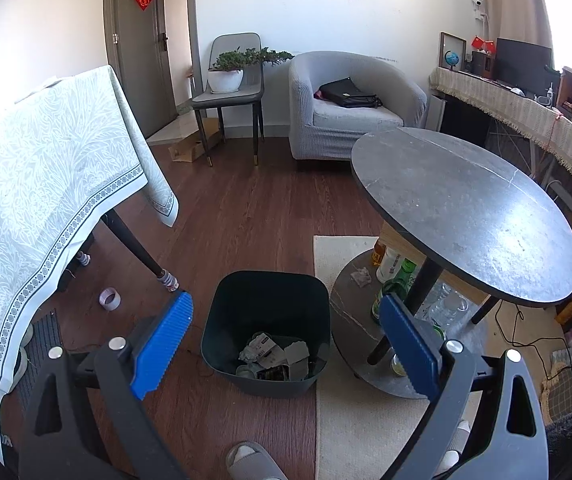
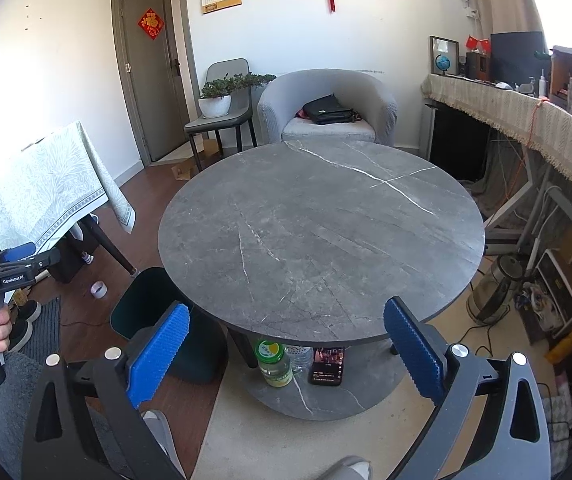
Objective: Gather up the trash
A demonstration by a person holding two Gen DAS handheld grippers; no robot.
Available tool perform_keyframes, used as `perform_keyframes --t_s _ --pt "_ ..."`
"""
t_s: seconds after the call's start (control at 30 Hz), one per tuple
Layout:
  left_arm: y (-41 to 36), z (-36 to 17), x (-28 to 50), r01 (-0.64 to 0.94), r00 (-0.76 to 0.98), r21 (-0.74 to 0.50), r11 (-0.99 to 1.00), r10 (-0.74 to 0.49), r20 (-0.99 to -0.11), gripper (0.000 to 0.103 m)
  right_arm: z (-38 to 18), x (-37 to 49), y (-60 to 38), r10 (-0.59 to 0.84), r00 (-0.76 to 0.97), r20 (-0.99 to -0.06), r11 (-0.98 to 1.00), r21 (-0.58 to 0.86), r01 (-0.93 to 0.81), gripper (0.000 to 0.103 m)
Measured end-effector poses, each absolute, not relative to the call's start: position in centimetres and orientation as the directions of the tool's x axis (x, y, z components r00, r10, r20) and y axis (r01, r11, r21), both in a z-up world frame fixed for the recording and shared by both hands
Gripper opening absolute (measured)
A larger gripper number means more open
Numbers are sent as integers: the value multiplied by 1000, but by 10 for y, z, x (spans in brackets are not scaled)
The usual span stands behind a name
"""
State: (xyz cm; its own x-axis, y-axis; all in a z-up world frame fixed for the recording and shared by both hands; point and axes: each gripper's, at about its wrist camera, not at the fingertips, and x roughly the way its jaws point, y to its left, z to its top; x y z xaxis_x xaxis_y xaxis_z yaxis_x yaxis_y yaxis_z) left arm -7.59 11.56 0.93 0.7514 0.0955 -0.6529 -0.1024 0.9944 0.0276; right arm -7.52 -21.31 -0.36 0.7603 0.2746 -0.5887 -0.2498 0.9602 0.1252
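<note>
Blue-padded, spread wide, gripping nothing: holding the jaws of the left gripper [image 1: 286, 300] open above the dark grey plastic bin [image 1: 226, 320] on the wooden floor. Holding the jaws of the right gripper [image 2: 288, 308] just as open and empty over the near edge of the round grey marble surface [image 2: 318, 232].

Looking past the left jaws into the bin, already carrying crumpled paper and torn card scraps [image 1: 274, 356] at its bottom. Looking further right to the round lower shelf [image 1: 346, 320] under the surface. Finding there a crumpled white tissue [image 1: 360, 277] near the far edge, just beside a cluster of bottles, a green glass bottle [image 1: 400, 280] among them. Seeing, through the right view, a clear bottle of yellowish liquid with a green cap [image 2: 274, 364] and a small black box [image 2: 326, 366] standing on that same shelf. Finding nothing on the top itself.

Judging the tissue the likeliest scrap left to collect; not telling from here whether the bottles count as trash.

Doing it well:
- Dipping under the rim of the surface without knocking it.
- Coming at the tissue from the side away from the bottles.
- Closing gently on its bulk.
- Lifting clear before swinging across to the bin.
- Letting go low inside.

Leaving the white tape roll [image 1: 110, 299] on the floor for afterwards, perhaps.
</note>
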Motion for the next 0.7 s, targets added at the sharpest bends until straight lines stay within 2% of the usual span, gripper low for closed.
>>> perform_keyframes --t_s 0.7 --pt "116 10 -76 -107 751 22 994 95 -653 96 -5 -73 -210 280 756 -592 959 127 -255 99"
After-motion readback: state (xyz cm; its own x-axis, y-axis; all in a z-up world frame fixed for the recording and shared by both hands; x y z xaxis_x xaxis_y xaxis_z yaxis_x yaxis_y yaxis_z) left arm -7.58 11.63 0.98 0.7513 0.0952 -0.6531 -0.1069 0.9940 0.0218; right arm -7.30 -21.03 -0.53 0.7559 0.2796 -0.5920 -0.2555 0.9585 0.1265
